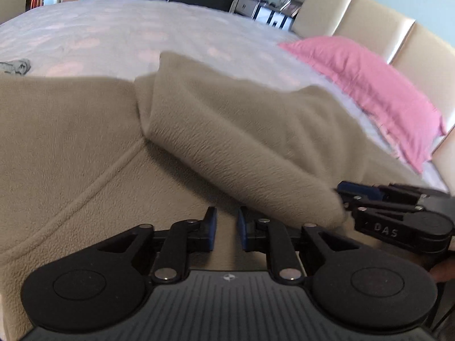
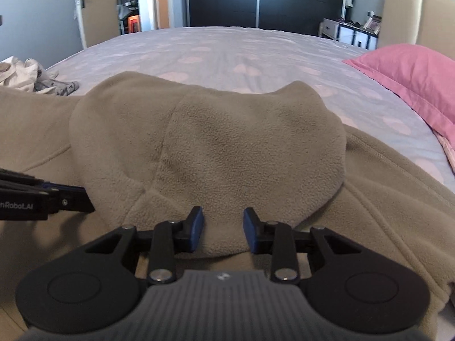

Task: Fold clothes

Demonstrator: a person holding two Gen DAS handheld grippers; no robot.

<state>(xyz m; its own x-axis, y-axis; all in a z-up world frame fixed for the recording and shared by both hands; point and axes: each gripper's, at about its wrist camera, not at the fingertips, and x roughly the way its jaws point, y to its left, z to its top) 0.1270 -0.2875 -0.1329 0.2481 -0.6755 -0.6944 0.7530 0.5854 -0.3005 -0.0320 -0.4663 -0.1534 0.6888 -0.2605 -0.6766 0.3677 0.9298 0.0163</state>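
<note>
A bed (image 2: 227,48) covered in a pale lilac sheet with faint pink hearts fills the room. A pink pillow (image 1: 366,85) lies at its right side against a cream padded headboard (image 1: 369,20). Beyond the bed's far edge stands a dark wardrobe (image 2: 264,0) with sliding doors, and to its right a small white bedside cabinet (image 2: 349,32) carrying photo frames. On the left, an open door (image 2: 93,8) shows a lit hallway.
</note>
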